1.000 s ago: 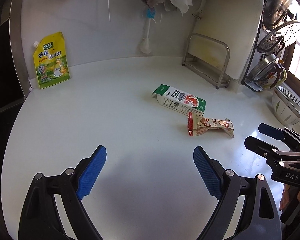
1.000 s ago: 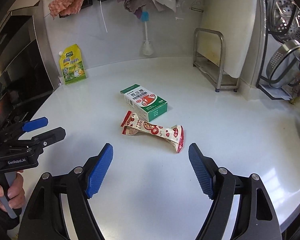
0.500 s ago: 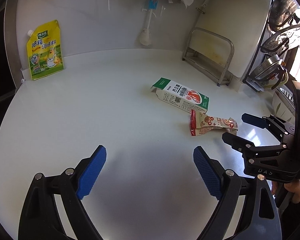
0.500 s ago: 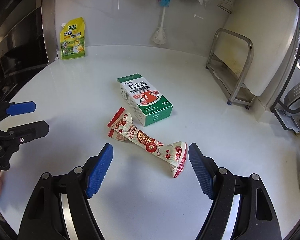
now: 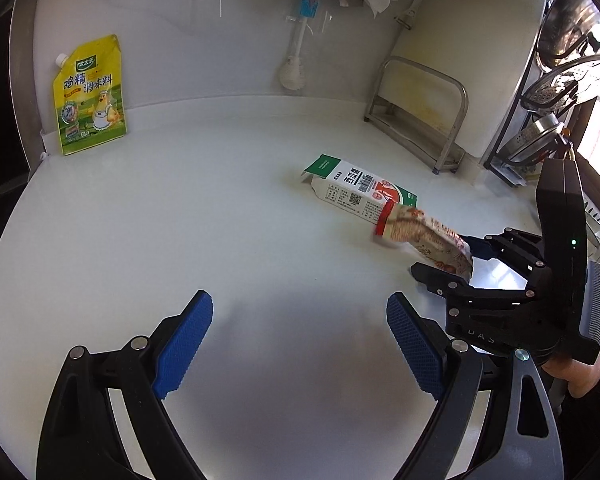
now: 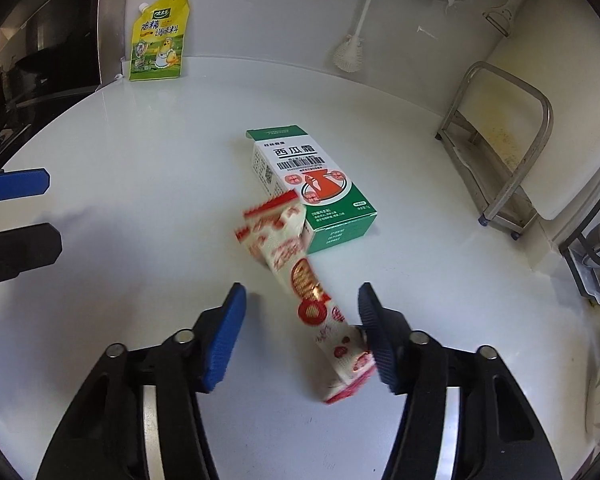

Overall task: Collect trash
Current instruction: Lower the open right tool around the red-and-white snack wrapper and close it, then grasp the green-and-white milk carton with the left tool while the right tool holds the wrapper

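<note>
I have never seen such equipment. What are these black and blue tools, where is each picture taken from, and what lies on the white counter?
They are two hand-held grippers, each with a camera looking along its fingers. One picture is from the left gripper, open and empty. The other is from the right gripper, whose jaws have just been closing around a red-and-white snack wrapper; one pad touches it, the other does not yet. Beside the wrapper on the white counter lies a green-and-white box. A yellow seasoning pouch leans on the wall. A person's hand holds the right gripper.
</note>
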`<state>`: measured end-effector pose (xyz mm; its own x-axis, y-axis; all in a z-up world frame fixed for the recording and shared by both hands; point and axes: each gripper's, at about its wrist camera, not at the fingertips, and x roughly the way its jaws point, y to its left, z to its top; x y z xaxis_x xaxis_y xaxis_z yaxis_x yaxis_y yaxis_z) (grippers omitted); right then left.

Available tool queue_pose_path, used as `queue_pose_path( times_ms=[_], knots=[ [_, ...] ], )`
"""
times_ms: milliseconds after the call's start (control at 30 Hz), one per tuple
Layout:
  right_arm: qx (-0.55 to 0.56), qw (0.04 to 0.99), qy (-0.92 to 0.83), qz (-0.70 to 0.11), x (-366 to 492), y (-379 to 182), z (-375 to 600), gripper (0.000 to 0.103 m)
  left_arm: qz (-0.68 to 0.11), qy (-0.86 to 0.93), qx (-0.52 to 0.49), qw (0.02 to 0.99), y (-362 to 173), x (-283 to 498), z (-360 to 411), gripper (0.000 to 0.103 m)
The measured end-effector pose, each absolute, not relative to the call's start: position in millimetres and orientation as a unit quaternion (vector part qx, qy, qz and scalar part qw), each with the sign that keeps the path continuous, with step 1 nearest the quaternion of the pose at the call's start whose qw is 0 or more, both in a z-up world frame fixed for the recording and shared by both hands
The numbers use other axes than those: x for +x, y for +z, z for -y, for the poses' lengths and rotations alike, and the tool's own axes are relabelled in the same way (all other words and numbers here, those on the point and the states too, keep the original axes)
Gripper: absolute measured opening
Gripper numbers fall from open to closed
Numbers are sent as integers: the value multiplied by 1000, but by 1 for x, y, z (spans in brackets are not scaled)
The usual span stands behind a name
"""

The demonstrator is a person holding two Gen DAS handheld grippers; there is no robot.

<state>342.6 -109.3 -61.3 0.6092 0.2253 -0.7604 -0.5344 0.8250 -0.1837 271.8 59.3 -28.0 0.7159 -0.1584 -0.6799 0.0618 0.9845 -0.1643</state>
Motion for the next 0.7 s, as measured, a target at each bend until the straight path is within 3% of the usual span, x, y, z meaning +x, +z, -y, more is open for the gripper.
queue_pose_path(
  times_ms=[33, 200, 700],
  knots=[
    [-193, 873, 221, -389, 342, -61, 110, 31, -372, -58, -65, 924, -28, 272, -59, 87],
    [-156, 878, 223, -393, 334, -58, 121, 20, -365, -41, -55, 928, -27, 272, -58, 87],
    [57, 944, 70, -319, 299, -22, 254, 19, -370, -7, -70, 926, -15, 311, 12, 90]
  ],
)
